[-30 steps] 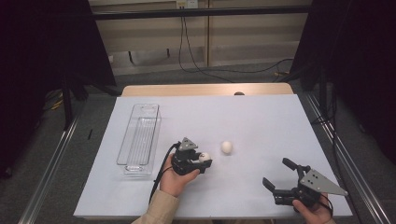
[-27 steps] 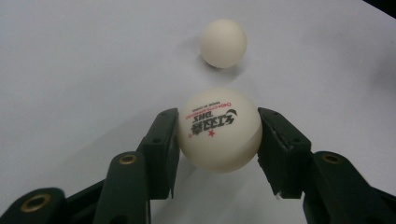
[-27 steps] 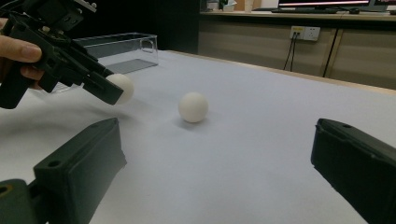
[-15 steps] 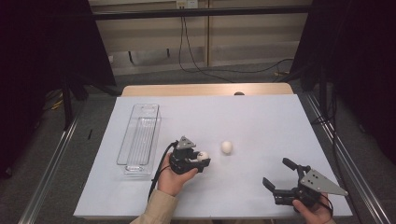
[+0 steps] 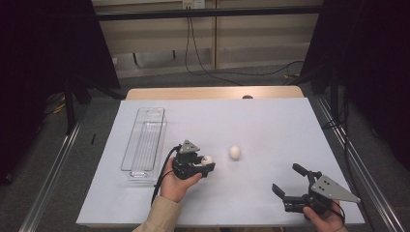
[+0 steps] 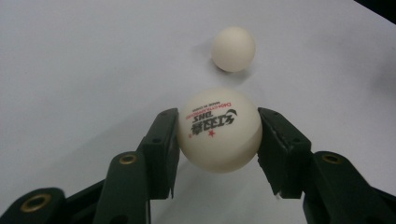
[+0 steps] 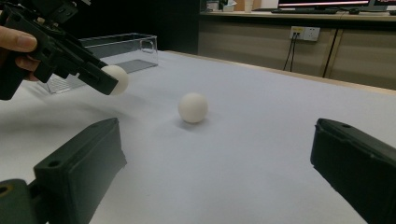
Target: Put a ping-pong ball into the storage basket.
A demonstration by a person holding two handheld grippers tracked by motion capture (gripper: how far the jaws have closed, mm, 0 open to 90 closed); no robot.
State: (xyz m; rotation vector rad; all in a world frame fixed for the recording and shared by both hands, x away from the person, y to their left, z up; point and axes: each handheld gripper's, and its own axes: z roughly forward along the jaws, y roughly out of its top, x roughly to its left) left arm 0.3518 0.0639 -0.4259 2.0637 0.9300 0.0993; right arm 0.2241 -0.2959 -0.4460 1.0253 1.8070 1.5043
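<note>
**Ball pinched in the left gripper, a second ball on the table**

The left gripper (image 5: 207, 163) pinches a white ball (image 6: 219, 129) between its two black jaws, one pad on each side, the printed logo facing the camera. The ball seems to be held just clear of the white table (image 5: 270, 121), though the gap is hard to judge. A second ball (image 5: 234, 152) lies just right of it. The clear tray (image 5: 145, 142) sits to the left. The right gripper (image 5: 292, 180), at the near right, has its jaws spread with nothing between them.

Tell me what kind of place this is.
Likely a lab recording bench: a white-covered table ringed by dark curtains, cables along the floor, and monitors on a counter behind.
</note>
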